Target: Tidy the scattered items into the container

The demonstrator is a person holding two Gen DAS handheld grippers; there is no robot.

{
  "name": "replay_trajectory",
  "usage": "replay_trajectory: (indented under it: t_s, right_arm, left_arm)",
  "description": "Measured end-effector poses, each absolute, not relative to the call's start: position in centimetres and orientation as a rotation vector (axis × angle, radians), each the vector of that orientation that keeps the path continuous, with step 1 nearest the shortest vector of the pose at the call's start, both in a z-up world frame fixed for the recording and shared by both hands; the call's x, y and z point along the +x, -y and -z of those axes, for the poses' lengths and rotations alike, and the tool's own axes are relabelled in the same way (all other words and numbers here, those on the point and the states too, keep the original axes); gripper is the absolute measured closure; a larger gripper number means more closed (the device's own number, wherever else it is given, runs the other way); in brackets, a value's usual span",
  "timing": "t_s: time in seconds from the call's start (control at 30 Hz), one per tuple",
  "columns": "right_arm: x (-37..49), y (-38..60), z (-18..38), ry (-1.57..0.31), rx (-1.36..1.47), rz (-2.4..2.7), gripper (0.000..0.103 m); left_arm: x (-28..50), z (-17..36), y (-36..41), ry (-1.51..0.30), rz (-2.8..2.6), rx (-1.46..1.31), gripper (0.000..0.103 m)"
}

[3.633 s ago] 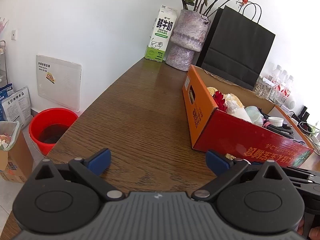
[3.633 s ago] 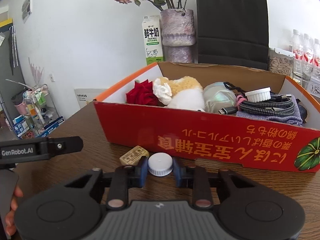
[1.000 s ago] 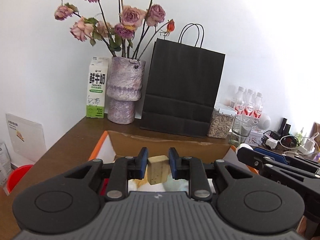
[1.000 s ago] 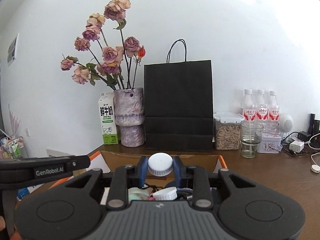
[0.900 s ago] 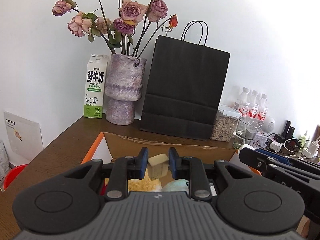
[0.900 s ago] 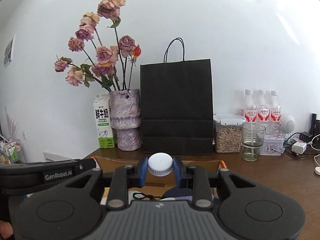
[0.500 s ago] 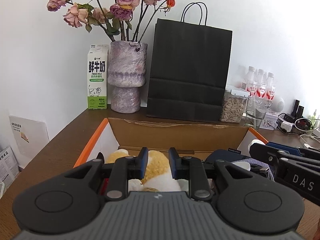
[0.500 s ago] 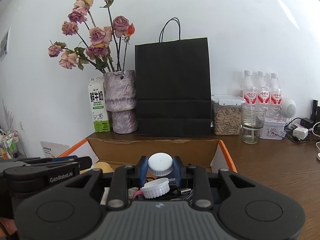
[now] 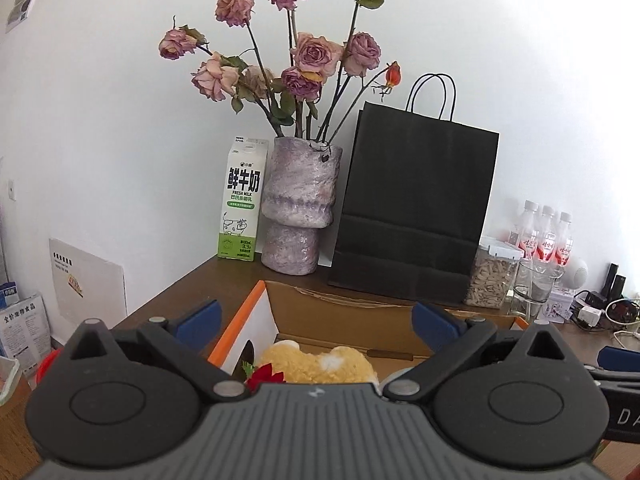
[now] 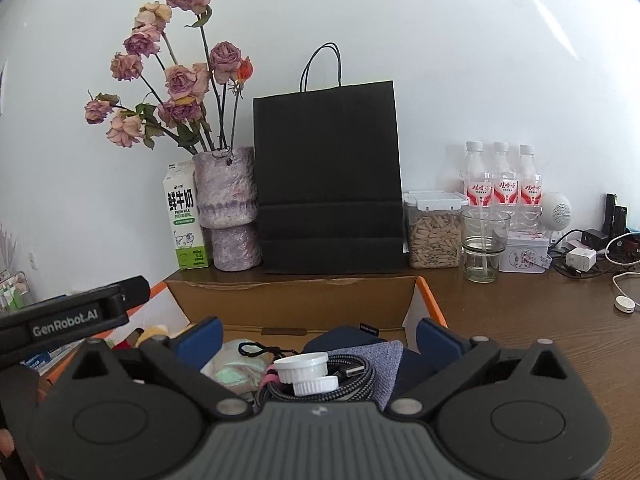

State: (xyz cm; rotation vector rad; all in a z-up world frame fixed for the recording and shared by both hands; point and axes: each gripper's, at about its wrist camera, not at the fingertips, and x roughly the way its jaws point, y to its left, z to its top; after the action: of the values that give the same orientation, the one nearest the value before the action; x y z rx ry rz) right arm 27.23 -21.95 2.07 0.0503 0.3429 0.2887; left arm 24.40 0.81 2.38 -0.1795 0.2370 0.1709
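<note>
Both grippers are held above an open cardboard box (image 9: pixel 344 312) that stands on a brown wooden table (image 10: pixel 520 320). The left gripper (image 9: pixel 316 318) is seen with its jaws opening, the blue pads spread wide, and nothing is gripped between them. Below it, at the left end of the box, a yellow plush toy (image 9: pixel 316 364) and a red flower (image 9: pixel 266 372) are lying inside.

The right gripper (image 10: pixel 318 338) is likewise seen with its jaws opening, and nothing is pressed by its pads. Beneath the gap between them, two white caps (image 10: pixel 304 372) are resting inside the box, one on top of the other, on a coil of braided cable (image 10: pixel 356 372) and a grey cloth (image 10: pixel 380 356). A pale green pouch (image 10: pixel 228 368) is lying just beside them to the left. Part of the left gripper's black body is visible at the left edge of the right wrist view.

Behind the box, against the white wall, a milk carton (image 9: pixel 242 200), a vase of dried roses (image 9: pixel 300 208) and a black paper bag (image 9: pixel 416 208) are lined up. Further right, a jar of seeds (image 10: pixel 434 232), a glass (image 10: pixel 484 248) and three water bottles (image 10: pixel 504 184) are placed.
</note>
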Motion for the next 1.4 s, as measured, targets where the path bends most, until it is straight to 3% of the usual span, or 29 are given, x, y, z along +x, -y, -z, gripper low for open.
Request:
replay_trajectory:
  t_s: [0.87,1.1,1.4]
  right_arm:
    - [23.8,22.1,0.2,-0.368,-0.032,-0.297,0.000]
    - [17.7,23.7,1.3,-0.394,-0.003,-0.305,0.000]
    - [9.9,24.8,-1.1,-0.407,0.016,-0.356,0.000]
  left_arm:
    - [20.9,0.8,-0.4,-0.313,-0.131,-0.113,0.000]
    - [14.2,0.7,0.8,-0.328,-0.080,-0.052,0.000]
    - [6.6,-1.5,1.7,-0.397,-0.035,-0.034,0.000]
